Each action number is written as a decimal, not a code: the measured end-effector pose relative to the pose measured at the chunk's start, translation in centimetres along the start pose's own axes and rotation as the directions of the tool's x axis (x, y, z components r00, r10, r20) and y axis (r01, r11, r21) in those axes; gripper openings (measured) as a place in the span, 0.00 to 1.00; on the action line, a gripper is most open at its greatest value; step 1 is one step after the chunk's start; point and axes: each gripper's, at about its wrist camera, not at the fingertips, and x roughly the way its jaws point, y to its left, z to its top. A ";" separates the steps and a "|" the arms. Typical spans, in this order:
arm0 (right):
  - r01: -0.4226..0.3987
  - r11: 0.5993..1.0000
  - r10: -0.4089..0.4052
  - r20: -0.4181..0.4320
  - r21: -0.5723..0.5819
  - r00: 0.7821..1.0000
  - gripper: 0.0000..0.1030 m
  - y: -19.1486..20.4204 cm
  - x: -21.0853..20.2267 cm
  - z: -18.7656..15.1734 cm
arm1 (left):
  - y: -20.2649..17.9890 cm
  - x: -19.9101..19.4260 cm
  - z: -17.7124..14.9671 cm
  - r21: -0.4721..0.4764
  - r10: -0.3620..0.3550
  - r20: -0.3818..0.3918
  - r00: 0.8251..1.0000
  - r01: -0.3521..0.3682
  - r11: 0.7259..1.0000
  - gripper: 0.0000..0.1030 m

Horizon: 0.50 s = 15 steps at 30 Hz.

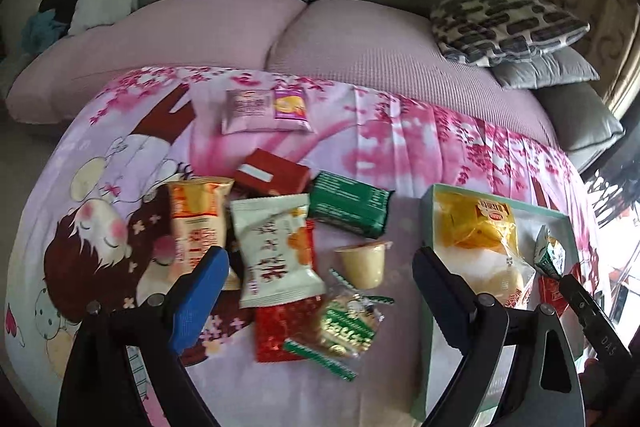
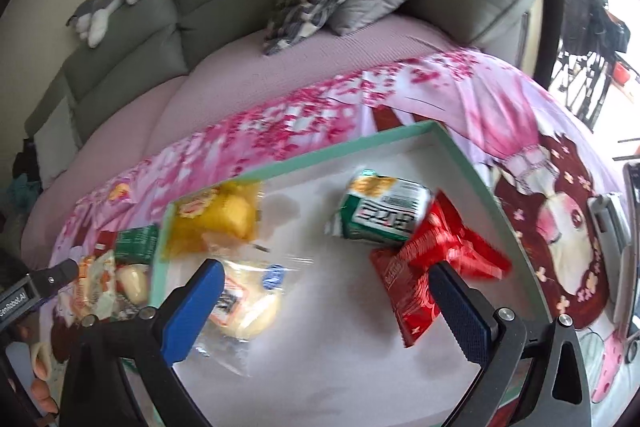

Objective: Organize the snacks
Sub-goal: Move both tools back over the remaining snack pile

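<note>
The left gripper (image 1: 320, 267) hangs with its jaws spread wide and nothing between them, above the loose pile of snacks lying on the pink blossom-print cloth (image 1: 400, 139). The right gripper (image 2: 324, 291) is likewise spread and empty, over the mint-rimmed tray (image 2: 456, 147).

Taking the tray as the landmark: inside it lie a yellow packet (image 2: 216, 215) at its far left corner, a clear-wrapped pale bun (image 2: 248, 307) nearer the camera, a green-and-white packet (image 2: 384, 211) toward its right side, and a red wrapper (image 2: 420, 267) touching that green one.

Outside the tray, just beside its left edge, stands a small pale jelly cup (image 1: 362, 263). Farther left of the tray lie a dark green packet (image 1: 348, 207), a white packet with orange print (image 1: 276, 251), an orange-and-cream packet (image 1: 196, 219) and a red box (image 1: 272, 175). Nearer the camera, a red packet (image 1: 280, 327) sits partly under a clear cookie bag with green trim (image 1: 348, 323). Well beyond the tray's far left, near the cloth's back edge, a silver-pink packet (image 1: 244, 111) and a purple packet (image 1: 290, 107) lie touching.
</note>
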 end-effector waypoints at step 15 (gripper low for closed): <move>-0.072 0.995 0.073 0.018 -0.062 0.997 1.00 4.9 0.2 0.0 | 7.1 -2.7 -0.7 -0.117 0.037 0.039 0.999 -0.032 0.993 0.91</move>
